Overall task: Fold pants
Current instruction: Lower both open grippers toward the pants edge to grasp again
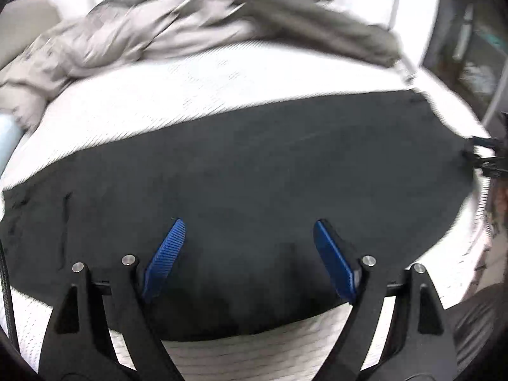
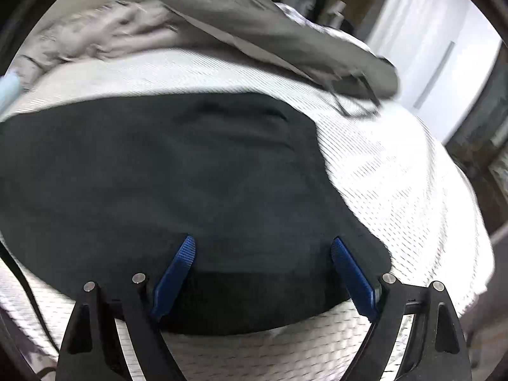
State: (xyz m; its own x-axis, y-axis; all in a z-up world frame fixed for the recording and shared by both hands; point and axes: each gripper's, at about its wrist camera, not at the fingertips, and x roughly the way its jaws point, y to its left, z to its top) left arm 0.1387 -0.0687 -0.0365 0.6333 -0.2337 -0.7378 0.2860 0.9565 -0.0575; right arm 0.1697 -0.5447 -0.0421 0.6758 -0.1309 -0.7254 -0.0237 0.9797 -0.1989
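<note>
Dark pants lie spread flat across a white mattress. My left gripper is open, its blue pads above the pants near their front edge, holding nothing. In the right wrist view the pants fill the left and middle, with the waistband near the front edge. My right gripper is open over that end, empty. The right gripper also shows in the left wrist view at the far right edge of the pants.
A crumpled beige duvet and a grey pillow lie at the back of the bed; the pillow shows in the right wrist view too. The mattress drops off at right, beside a white cabinet.
</note>
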